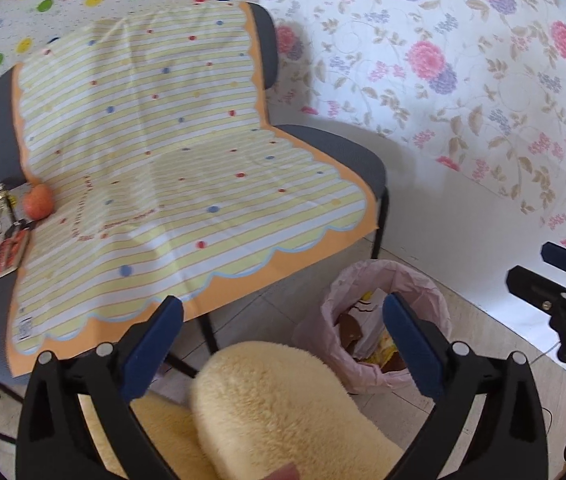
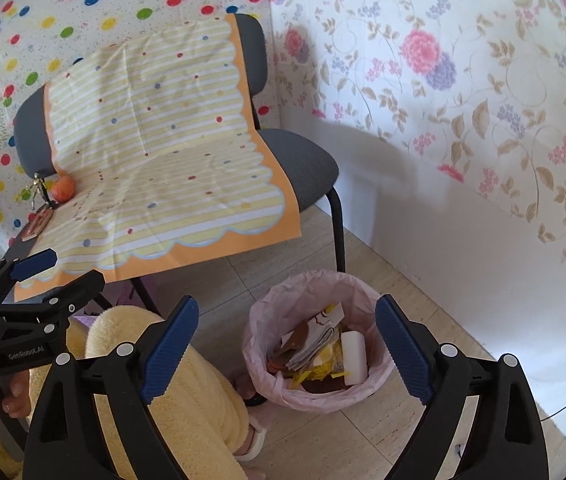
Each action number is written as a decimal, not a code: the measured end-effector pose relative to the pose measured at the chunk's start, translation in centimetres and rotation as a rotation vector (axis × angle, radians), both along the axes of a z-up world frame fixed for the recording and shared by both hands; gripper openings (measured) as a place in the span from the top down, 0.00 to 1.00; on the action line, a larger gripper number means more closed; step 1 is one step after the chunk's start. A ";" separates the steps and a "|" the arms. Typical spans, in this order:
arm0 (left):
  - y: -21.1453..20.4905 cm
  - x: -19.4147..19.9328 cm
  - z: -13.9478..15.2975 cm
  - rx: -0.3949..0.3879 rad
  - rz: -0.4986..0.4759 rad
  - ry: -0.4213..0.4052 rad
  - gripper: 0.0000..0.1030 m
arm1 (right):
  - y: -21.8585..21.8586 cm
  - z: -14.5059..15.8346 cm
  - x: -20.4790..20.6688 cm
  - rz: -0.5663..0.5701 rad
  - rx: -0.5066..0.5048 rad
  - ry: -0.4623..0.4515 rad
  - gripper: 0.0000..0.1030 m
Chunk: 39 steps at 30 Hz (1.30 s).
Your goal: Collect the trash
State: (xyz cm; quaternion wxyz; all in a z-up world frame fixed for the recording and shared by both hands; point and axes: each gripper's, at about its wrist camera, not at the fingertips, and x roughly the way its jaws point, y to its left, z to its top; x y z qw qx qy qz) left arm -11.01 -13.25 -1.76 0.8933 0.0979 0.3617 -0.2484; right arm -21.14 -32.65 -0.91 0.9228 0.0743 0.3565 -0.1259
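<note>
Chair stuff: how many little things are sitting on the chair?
3: an orange ball, a small gold figurine beside it, and a flat packet at the chair's edge. More may be hidden.

A grey chair (image 2: 303, 160) stands on the pale tiled floor (image 2: 363, 440), draped with a yellow-striped, orange-edged cloth (image 2: 155, 152). At the seat's left rear lie an orange ball (image 2: 62, 188), a small metal figurine (image 2: 39, 190) and a flat orange packet (image 1: 10, 254). Near the chair's front leg, a bin lined with a pink bag (image 2: 267, 320) stands on the floor, holding scraps of paper and wrappers.
</note>
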 end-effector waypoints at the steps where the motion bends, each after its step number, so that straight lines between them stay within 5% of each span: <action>1: 0.5 -0.1 0.3 0.007 0.019 -0.007 0.06 | 0.3 0.5 0.0 0.005 -0.005 0.003 0.13; 13: 6.0 -1.9 3.2 0.045 0.143 -0.019 0.06 | 3.9 4.0 -0.1 0.090 -0.025 -0.019 0.12; 39: 8.6 -1.4 3.9 0.012 0.200 -0.023 0.06 | 4.9 3.5 0.9 0.093 -0.044 0.003 0.12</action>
